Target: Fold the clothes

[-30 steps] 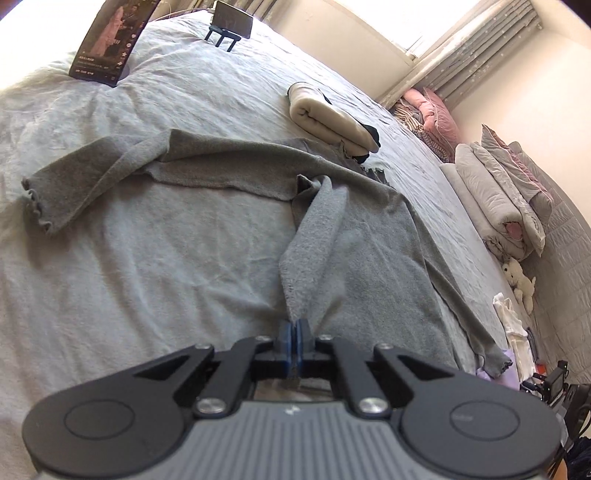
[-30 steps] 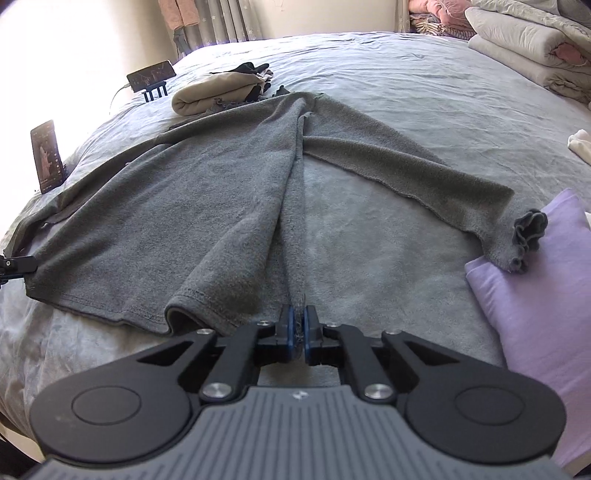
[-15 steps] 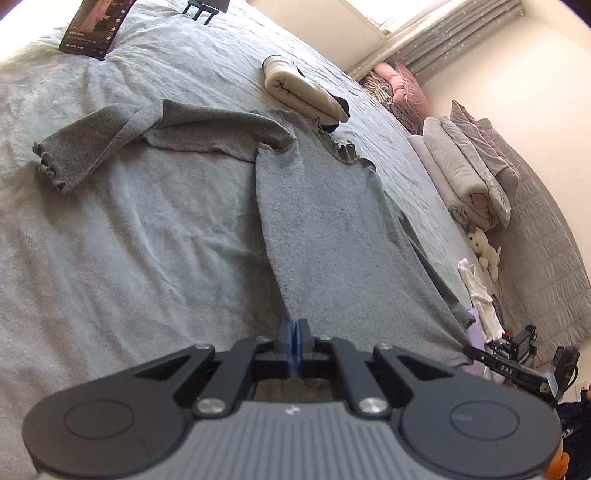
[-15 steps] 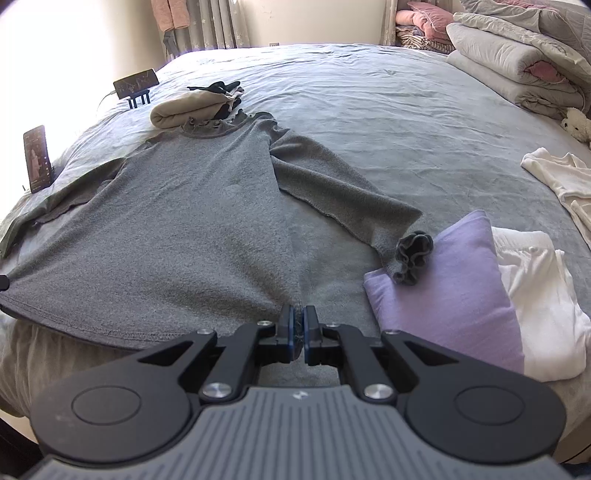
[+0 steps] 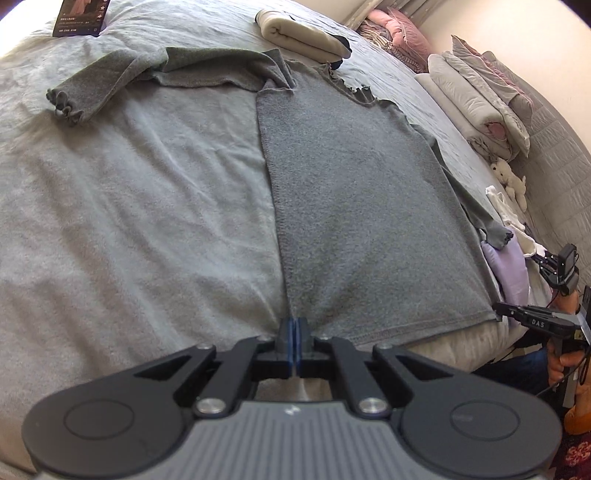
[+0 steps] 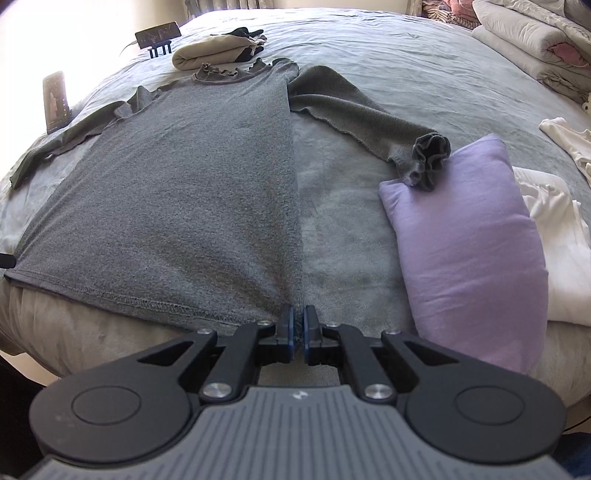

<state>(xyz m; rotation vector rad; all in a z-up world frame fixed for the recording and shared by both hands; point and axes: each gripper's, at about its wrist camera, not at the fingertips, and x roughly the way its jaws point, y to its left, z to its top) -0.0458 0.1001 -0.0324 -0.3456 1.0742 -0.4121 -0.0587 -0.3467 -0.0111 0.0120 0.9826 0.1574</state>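
Grey top (image 5: 362, 206) lies flat on the bed (image 5: 129, 221), neck at 12 o'clock, hem at 6 along the bed edge.

Left wrist view, left to right:
- Phone (image 5: 81, 16) lies at 11 o'clock near the far edge of the bed.
- Left sleeve (image 5: 110, 81) runs out toward 10 o'clock, ruffled cuff flat on the cover.
- Left gripper (image 5: 294, 334) at 6 o'clock, jaws together, clamped on the top's hem corner. Fabric fans out from the pinch.
- Rolled beige garment (image 5: 299, 35) at 12 o'clock, just beyond the ruffled collar.
- Right gripper (image 5: 517, 312) at 3 o'clock, at the other hem corner.
- Folded bedding (image 5: 476, 96) stacked at 2 o'clock; small plush toy (image 5: 511, 181) below it.

Right wrist view, left to right:
- Phone (image 6: 56, 101) at 10 o'clock, beside the left sleeve (image 6: 62, 142).
- Second phone on a stand (image 6: 158, 34) at 11 o'clock, near the beige garment (image 6: 214, 55).
- Top (image 6: 177, 192) spread smooth, right side seam running straight from 12 to 6.
- Right gripper (image 6: 298, 332) at 6 o'clock, jaws nearly together, a narrow gap showing between the pads, hem corner pinched in it.
- Right sleeve (image 6: 354, 114) angles toward 2 o'clock; its bunched cuff (image 6: 430, 160) rests on the top end of a folded purple garment (image 6: 469, 236).
- White garments (image 6: 557, 236) at 3 o'clock, touching the purple one.

No containers in view.
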